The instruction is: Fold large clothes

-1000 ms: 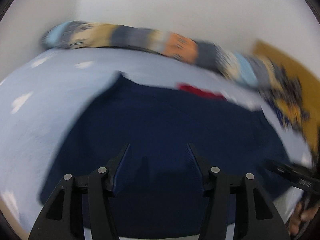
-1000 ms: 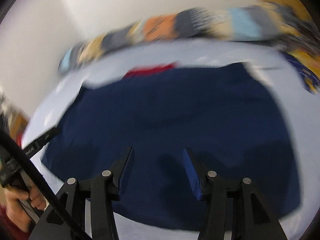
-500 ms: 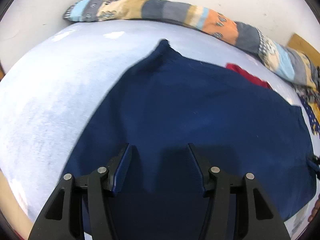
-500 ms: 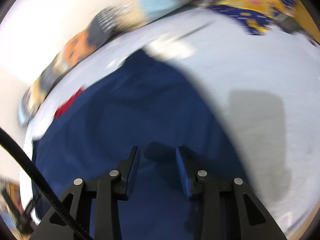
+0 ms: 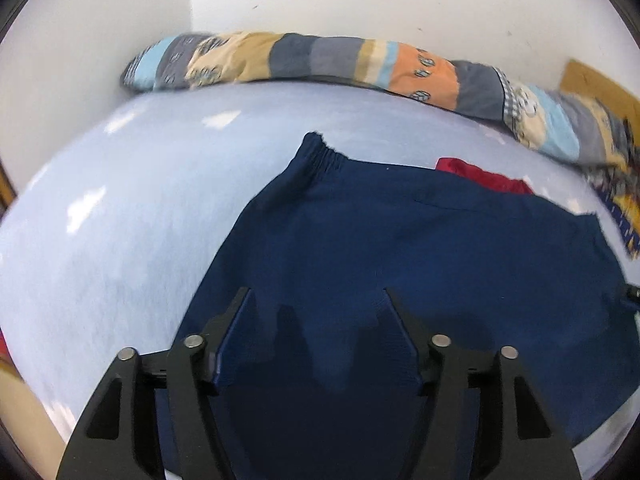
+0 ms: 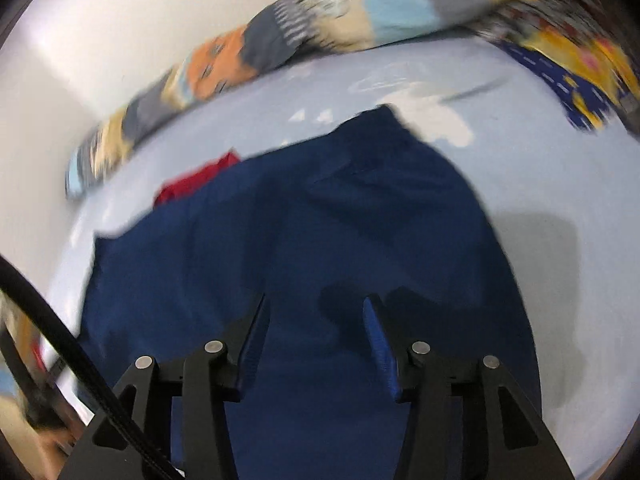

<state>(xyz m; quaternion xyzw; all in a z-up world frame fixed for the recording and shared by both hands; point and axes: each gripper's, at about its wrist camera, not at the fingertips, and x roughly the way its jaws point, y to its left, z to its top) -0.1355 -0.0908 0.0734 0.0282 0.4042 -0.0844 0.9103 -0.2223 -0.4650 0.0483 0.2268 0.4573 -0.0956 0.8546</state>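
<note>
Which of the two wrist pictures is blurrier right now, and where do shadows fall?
Right wrist view: motion-blurred, the striped pillow and navy garment smeared; a soft grey shadow on the sheet. Left wrist view: sharper; the left gripper casts finger shadows on the garment, bright glare patches on the sheet, curved fisheye edges.

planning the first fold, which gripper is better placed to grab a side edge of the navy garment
Left, probably. The left gripper hangs open with the navy garment's side edge just beside its finger. The right gripper, also open, sits over mid-cloth.
</note>
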